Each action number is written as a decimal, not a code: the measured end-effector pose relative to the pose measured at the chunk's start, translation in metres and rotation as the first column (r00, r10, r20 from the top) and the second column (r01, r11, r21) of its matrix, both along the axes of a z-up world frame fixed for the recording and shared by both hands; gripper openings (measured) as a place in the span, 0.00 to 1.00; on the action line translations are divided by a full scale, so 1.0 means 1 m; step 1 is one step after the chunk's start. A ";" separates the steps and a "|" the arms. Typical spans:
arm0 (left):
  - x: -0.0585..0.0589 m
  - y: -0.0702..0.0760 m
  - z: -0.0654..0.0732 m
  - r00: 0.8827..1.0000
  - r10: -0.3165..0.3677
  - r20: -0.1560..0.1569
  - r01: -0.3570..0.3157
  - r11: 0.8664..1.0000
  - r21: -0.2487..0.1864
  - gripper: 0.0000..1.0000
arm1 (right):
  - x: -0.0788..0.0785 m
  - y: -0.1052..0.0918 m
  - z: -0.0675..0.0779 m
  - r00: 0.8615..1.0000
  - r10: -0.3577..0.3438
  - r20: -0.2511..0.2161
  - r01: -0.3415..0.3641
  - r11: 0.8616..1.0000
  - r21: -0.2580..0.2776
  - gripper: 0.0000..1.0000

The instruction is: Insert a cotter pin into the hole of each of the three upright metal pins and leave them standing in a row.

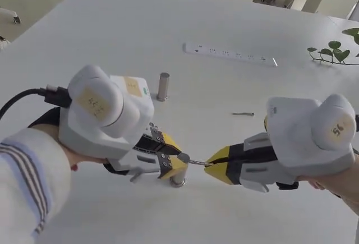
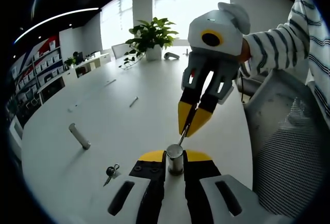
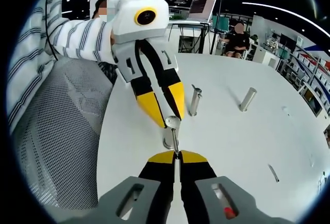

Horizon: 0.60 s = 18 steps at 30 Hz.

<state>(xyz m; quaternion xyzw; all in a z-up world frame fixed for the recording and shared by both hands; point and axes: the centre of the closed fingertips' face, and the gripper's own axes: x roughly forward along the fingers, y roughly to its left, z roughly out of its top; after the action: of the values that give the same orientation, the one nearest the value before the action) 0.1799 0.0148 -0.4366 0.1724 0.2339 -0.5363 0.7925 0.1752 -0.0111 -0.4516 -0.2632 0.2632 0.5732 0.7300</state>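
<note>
1. White table is being shown across the head view, with a power strip lying at the upper middle and a plant reaching in at the upper right edge.
2. At the lower centre of that view, an upright metal pin is being clamped between the yellow-tipped jaws of the left gripper. Its base is being rested on the table.
3. A cotter pin is being pinched by one end in the closed jaws of the right gripper. Its free end is being touched to the top of the clamped metal pin. Whether it is entering the hole cannot be told.
4. The two grippers are being pointed tip to tip, the left one from the lower left and the right one from the lower right. A striped sleeve is being seen behind the left one.
5. In the right gripper view, a second metal pin and a third metal pin are being shown standing to the upper right of centre, apart from each other.
6. A loose cotter pin is being left lying flat right of centre in the head view, well apart from the grippers.
</note>
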 end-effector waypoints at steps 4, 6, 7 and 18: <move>0.000 0.000 0.001 1.000 -0.003 0.003 0.002 1.000 0.002 0.09 | 0.001 0.010 -0.001 1.000 0.008 -0.004 -0.008 1.000 0.003 0.00; 0.000 0.000 0.001 1.000 -0.001 0.004 0.001 1.000 0.003 0.09 | 0.001 0.013 -0.001 1.000 0.006 -0.005 -0.006 1.000 0.003 0.00; 0.000 0.000 0.001 1.000 -0.002 0.006 0.002 1.000 0.005 0.09 | 0.000 0.014 -0.001 1.000 0.012 -0.004 -0.012 1.000 0.004 0.00; -0.001 -0.002 0.001 1.000 0.002 0.014 -0.002 1.000 0.014 0.09 | -0.002 0.023 -0.002 0.998 0.059 0.018 -0.059 0.998 -0.018 0.00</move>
<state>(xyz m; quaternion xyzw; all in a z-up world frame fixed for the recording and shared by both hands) 0.1785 0.0131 -0.4358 0.1813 0.2323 -0.5326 0.7934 0.1733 0.0116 -0.4536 -0.2823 0.2536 0.5897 0.7129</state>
